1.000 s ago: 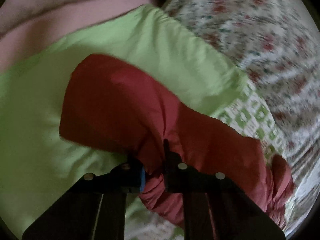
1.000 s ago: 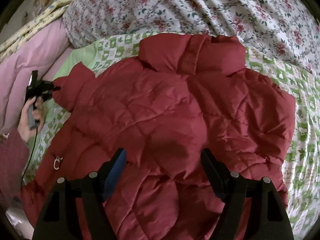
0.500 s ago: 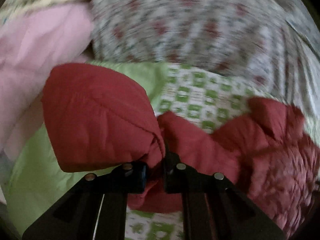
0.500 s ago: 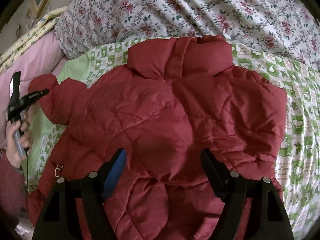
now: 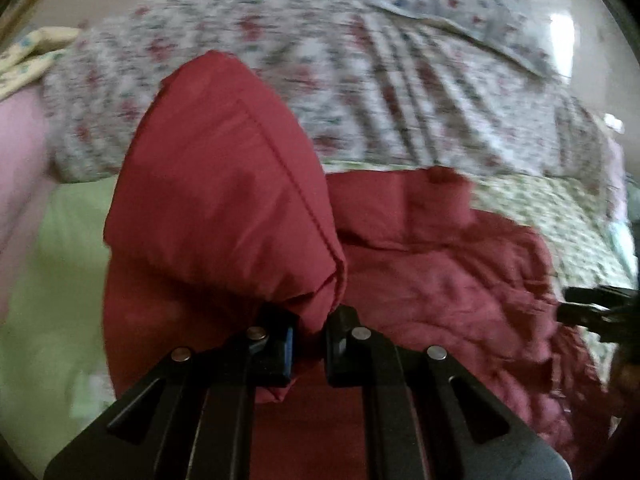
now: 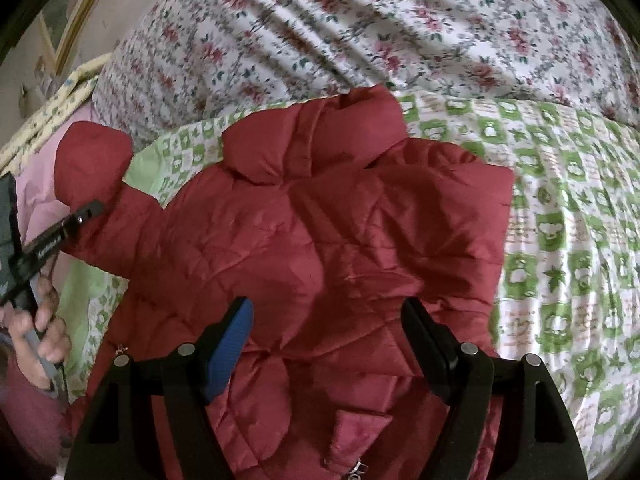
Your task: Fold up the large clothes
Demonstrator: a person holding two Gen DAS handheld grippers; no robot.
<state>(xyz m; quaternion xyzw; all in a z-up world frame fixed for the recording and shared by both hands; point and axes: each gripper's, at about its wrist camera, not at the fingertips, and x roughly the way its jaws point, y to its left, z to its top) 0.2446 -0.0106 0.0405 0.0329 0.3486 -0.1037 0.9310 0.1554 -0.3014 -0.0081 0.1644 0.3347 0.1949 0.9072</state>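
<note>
Floral quilt (image 6: pixel 360 28) heaped along the back, green-and-white patterned sheet (image 6: pixel 560 240) spread in front of it, and there on the sheet lies the red padded jacket (image 6: pixel 320 240), back up, collar (image 6: pixel 312 136) toward the quilt. One sleeve (image 5: pixel 224 200) is lifted off the sheet at the jacket's side, pinched at its end by the left gripper (image 5: pixel 310 344), jaws nearly closed on the red fabric. A hand (image 6: pixel 40 332) grips that tool's handle. The right gripper (image 6: pixel 328 340) hangs over the jacket's lower back, jaws wide apart, holding nothing.
</note>
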